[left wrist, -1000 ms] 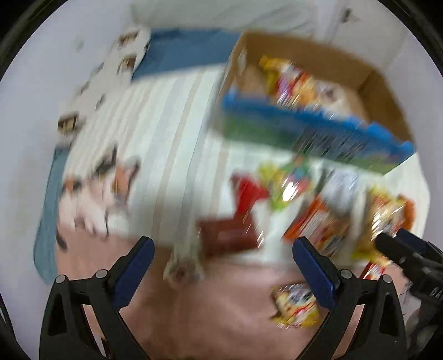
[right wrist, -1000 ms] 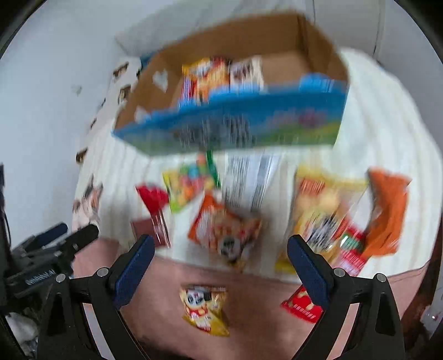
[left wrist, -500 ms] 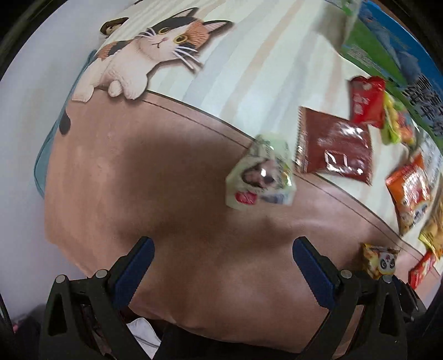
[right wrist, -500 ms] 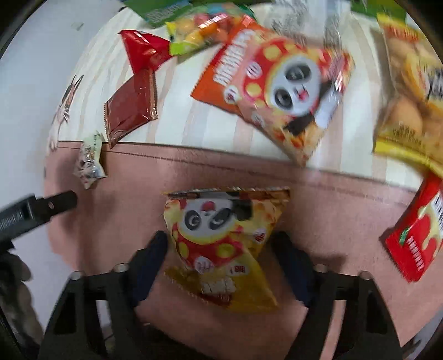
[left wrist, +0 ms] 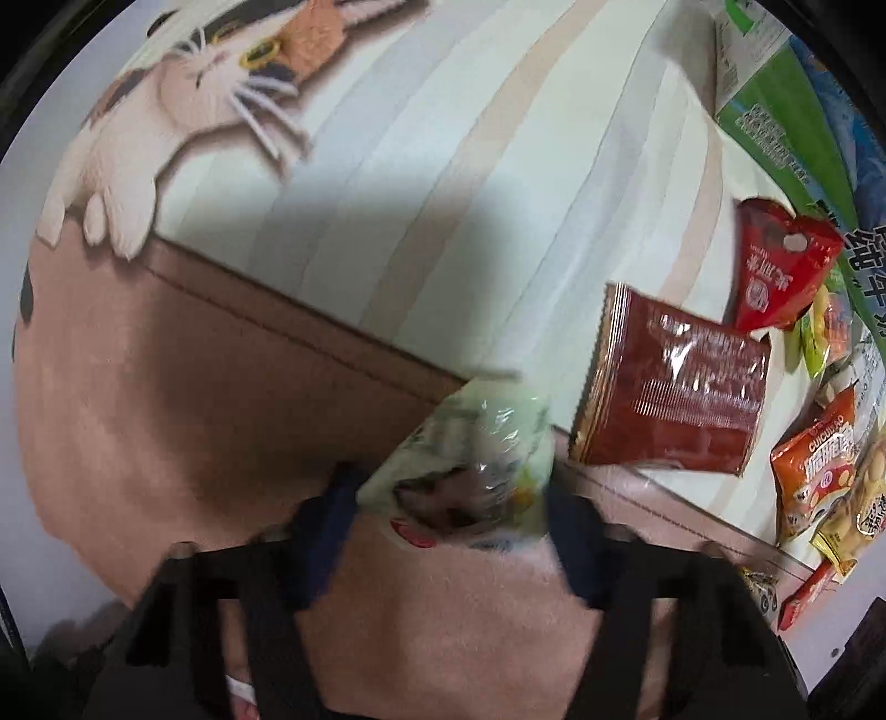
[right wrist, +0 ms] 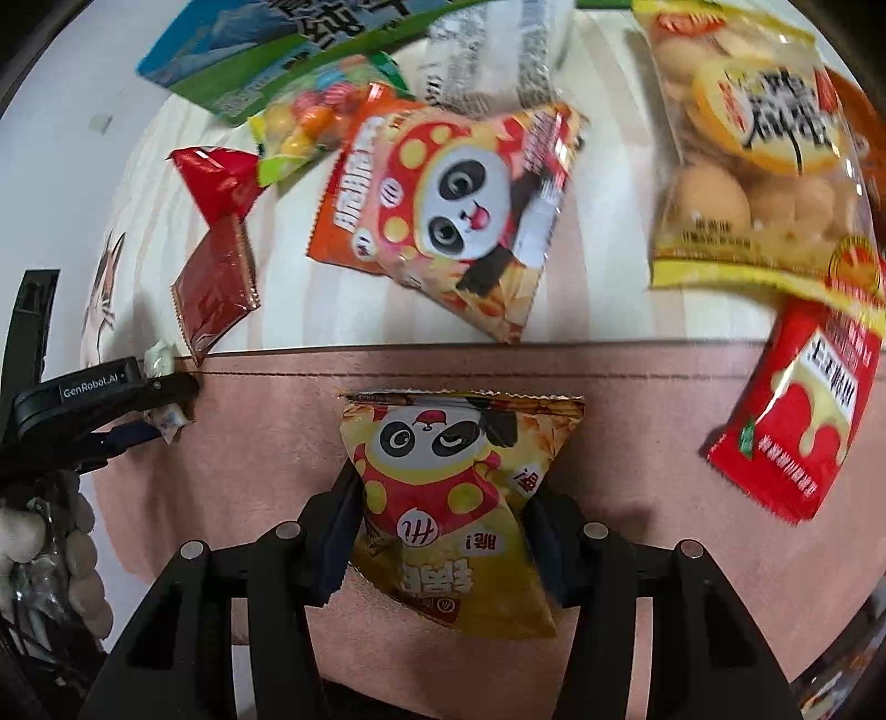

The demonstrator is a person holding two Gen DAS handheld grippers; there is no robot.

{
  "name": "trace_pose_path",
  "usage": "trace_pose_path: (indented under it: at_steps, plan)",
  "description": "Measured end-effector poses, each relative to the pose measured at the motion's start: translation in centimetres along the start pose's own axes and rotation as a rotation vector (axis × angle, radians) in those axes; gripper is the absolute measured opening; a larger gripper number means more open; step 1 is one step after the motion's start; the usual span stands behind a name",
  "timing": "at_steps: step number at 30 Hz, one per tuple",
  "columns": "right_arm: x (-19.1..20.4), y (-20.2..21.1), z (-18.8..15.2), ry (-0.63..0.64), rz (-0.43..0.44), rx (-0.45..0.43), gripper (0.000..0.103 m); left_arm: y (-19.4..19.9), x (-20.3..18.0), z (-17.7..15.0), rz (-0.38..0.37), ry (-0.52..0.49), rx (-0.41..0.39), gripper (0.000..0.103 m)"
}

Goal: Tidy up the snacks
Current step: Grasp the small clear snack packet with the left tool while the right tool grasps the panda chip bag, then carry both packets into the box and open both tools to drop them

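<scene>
Since half a second ago I've dropped both grippers onto their packets. My left gripper (left wrist: 451, 504) is clenched on the pale green packet (left wrist: 470, 459) at the blanket's (left wrist: 194, 415) seam; the dark red sachet (left wrist: 675, 393) lies at its 2 o'clock. My right gripper (right wrist: 440, 531) grips the yellow panda bag (right wrist: 454, 498). The printed box (right wrist: 288, 50) sits at 11 o'clock; its contents are hidden.
</scene>
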State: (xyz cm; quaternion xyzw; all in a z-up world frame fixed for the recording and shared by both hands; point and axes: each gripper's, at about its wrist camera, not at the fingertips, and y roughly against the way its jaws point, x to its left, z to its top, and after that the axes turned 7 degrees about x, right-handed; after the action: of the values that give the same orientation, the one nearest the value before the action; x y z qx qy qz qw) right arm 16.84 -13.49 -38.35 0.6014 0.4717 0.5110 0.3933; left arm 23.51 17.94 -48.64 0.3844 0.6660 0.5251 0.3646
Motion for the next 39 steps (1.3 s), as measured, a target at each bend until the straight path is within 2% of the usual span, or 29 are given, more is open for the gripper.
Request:
trace_pose_path:
  at_steps: [4, 8, 10, 14, 20, 24, 27, 29, 31, 36, 39]
  plan:
    - [-0.5, -0.3, 0.3, -0.013, -0.026, 0.009, 0.057, 0.2, 0.5, -0.2, -0.012, -0.016, -0.020, 0.057]
    - [0.1, -0.7, 0.3, -0.015, -0.027, 0.006, 0.055, 0.9, 0.3, -2.6, 0.010, -0.041, -0.044, 0.057]
    - [0.4, -0.5, 0.3, -0.016, -0.014, 0.000, 0.052, 1.1, 0.1, -3.8, 0.009, -0.055, -0.048, 0.057]
    - [0.8, 0.4, -0.5, -0.017, 0.024, -0.007, 0.051, 2.0, -1.1, -7.0, 0.014, -0.118, -0.059, 0.057]
    - [1.6, 3.0, -1.9, -0.016, 0.106, -0.033, 0.051, 4.1, -4.5, -10.2, -0.041, -0.218, -0.056, 0.057]
    - [1.9, 7.4, -1.0, -0.015, 0.173, -0.097, 0.051, 7.6, -7.7, -10.6, -0.110, -0.282, -0.089, 0.057]
    - [1.8, 11.3, 0.7, -0.017, 0.215, -0.160, 0.051, 12.2, -11.3, -9.1, -0.176, -0.325, -0.132, 0.057]
    - [1.8, 14.3, 2.4, -0.014, 0.238, -0.210, 0.051, 15.0, -12.1, -6.2, -0.203, -0.355, -0.161, 0.057]
    - [1.5, 16.9, 4.4, -0.007, 0.245, -0.255, 0.051, 17.8, -14.7, -3.9, -0.224, -0.388, -0.199, 0.057]
    - [1.4, 22.6, 11.3, 0.014, 0.202, -0.358, 0.051, 22.0, -18.8, 1.9, -0.211, -0.449, -0.257, 0.057]
    - [1.2, 24.2, 15.7, 0.009, 0.179, -0.375, 0.051, 23.2, -20.9, 5.7, -0.187, -0.466, -0.246, 0.057]
